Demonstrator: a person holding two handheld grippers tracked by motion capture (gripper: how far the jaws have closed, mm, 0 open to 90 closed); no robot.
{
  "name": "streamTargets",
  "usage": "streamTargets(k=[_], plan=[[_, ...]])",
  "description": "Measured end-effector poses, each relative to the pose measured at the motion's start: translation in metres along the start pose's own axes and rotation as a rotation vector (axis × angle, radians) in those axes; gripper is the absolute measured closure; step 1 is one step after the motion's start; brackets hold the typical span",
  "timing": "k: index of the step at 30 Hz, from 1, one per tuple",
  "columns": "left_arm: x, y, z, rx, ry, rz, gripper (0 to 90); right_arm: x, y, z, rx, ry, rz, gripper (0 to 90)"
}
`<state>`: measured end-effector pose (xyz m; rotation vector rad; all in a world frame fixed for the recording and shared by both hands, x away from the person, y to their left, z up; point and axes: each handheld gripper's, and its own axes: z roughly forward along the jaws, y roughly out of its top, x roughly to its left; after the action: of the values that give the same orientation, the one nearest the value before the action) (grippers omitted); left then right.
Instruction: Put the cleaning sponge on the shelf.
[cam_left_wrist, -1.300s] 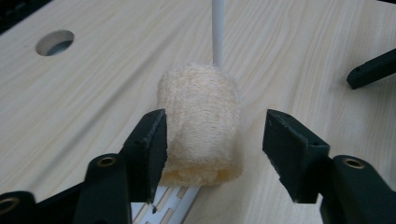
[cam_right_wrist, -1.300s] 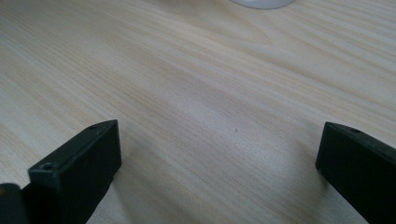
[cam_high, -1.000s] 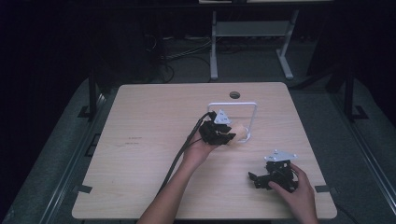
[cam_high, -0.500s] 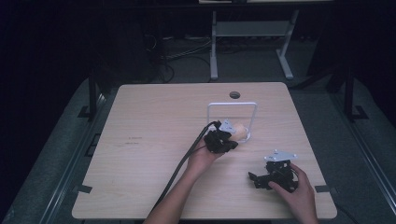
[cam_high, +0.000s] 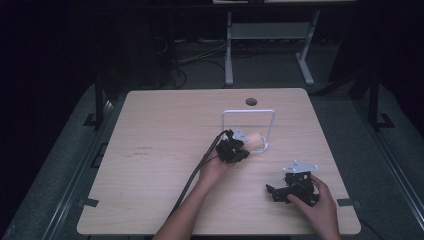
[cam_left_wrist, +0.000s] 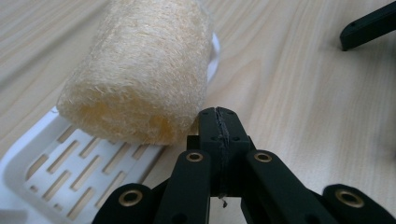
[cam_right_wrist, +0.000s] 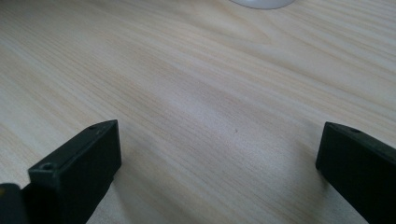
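Since the earlier frames my left gripper (cam_left_wrist: 218, 122), jaws pressed together on nothing, has drawn nearer beside the loofah (cam_left_wrist: 140, 70) lying on the white tray (cam_left_wrist: 51, 172), while my right gripper (cam_high: 295, 185) rests spread at near right, so remaining work is unclear.

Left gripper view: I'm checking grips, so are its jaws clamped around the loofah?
No: the left gripper has its jaws pressed shut on nothing, beside the loofah on the white slotted tray.
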<state>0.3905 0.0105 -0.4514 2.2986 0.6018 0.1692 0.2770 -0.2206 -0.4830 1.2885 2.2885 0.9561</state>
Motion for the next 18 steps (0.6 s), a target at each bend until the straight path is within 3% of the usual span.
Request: streamTargets(k=[12, 18], plan=[[0.015, -0.009, -0.012, 0.022, 0.088, -0.004, 89.7, 0.000, 0.000, 0.000, 0.001, -0.001, -0.001, 0.0], [0.019, -0.010, -0.014, 0.022, 0.095, -0.010, 89.8, 0.000, 0.000, 0.000, 0.000, -0.002, -0.004, 0.0]])
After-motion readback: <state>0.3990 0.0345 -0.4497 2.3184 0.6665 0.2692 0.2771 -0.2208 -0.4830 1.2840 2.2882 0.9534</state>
